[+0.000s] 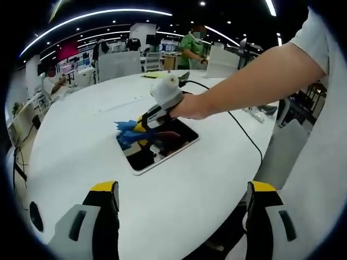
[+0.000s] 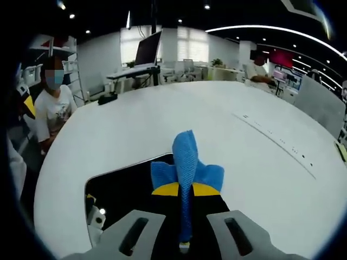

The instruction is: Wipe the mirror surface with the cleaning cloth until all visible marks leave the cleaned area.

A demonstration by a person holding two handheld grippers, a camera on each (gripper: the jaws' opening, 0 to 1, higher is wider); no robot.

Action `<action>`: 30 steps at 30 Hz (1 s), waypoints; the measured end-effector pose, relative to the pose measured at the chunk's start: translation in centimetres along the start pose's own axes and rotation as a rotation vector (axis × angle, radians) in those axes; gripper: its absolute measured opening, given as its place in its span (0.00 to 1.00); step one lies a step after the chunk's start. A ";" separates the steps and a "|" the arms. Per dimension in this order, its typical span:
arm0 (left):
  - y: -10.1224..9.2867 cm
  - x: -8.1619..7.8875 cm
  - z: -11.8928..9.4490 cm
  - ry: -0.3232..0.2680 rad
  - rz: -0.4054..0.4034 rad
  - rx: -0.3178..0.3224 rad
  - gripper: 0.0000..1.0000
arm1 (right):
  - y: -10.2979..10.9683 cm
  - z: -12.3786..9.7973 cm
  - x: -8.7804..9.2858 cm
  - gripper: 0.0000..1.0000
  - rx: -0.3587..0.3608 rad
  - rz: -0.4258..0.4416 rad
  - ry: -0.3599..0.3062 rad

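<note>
Blue microfibre cleaning cloth (image 2: pixel 187 162) is shown pinched between the closed jaws of the right gripper (image 2: pixel 186 190), a fold standing up past the yellow fingertips (image 2: pixel 165 189) and the remainder bunched to either side. The cloth is pressed onto the mirror (image 1: pixel 162 149), a dark rectangular pane with a pale frame lying flat on the white round table (image 1: pixel 81 146). In the left gripper view the right gripper (image 1: pixel 142 125) is seen over the mirror's far corner. The left gripper (image 1: pixel 184 201) is held apart above the table edge, its jaws spread and empty. The cloth is judged light, soft and easily slipped, so a hold at its gathered middle is favoured. The mirror is judged stiff, smooth and fragile.
</note>
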State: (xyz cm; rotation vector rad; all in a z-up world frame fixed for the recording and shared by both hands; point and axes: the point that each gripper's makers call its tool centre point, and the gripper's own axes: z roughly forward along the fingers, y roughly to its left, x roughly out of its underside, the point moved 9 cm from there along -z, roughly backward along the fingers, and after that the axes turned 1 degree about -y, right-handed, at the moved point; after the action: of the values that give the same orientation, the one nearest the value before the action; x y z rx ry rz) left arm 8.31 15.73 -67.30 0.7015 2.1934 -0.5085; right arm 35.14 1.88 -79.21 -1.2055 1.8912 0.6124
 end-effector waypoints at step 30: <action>-1.0 -0.7 0.9 0.014 0.018 0.005 0.99 | -1.7 -3.1 2.3 0.01 0.038 0.034 -0.017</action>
State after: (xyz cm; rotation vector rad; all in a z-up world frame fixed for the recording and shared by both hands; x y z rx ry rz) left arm 8.51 14.23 -67.18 0.7285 2.1978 -0.5012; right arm 35.03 -2.33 -79.32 -1.1431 1.9040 0.6005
